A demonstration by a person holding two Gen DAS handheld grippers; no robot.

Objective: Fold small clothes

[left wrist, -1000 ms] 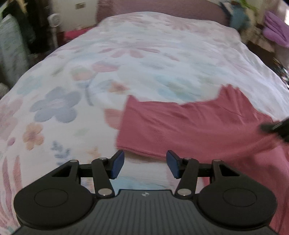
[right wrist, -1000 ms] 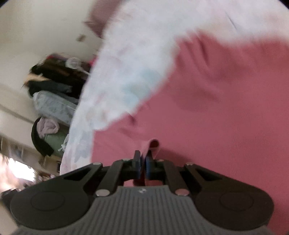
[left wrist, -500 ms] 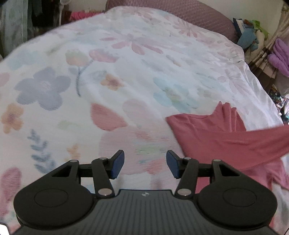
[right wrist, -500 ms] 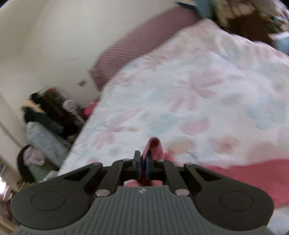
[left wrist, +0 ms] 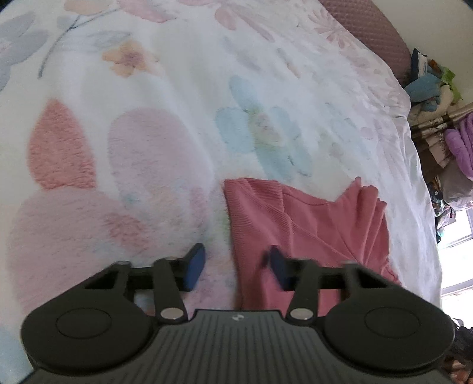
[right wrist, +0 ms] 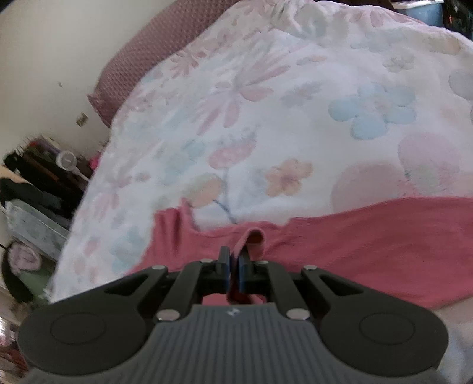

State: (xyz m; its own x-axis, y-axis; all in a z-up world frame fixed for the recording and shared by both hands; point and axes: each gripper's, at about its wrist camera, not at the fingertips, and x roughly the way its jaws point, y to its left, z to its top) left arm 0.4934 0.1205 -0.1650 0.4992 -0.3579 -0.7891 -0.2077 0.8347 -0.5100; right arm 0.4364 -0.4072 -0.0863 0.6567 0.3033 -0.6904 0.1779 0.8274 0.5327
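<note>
Now, starting at the left of the left wrist view, the floral blanket [left wrist: 165, 124] covers most of the scene, white with pink, blue and orange flowers, and runs to the far right edge of the bed. Near the bottom, the left gripper [left wrist: 235, 270] points down at the blanket. Its jaws are closing with a clear gap between them; the left blue pad hangs over bare blanket and the right one over the pink garment [left wrist: 310, 224], whose left edge lies in the gap. The pads do not press on the cloth. That garment lies flat on the near right part of the blanket, with a bunched, pleated corner rising at its far right. Farther right, beyond the bed, a mauve headboard [left wrist: 372, 26] shows at the far end, then a heap of blue and green soft things [left wrist: 428, 82] and some purple cloth [left wrist: 461, 141].

In the right wrist view, a cluttered pile of dark things [right wrist: 35, 177] stands far left against the wall, then the headboard [right wrist: 153, 53] and the blanket [right wrist: 266, 103]. The pink garment [right wrist: 369, 236] stretches across the near right. The right gripper [right wrist: 233, 265] is clamped together on a raised fold of it, a small loop of cloth standing up just beyond the pads.
</note>
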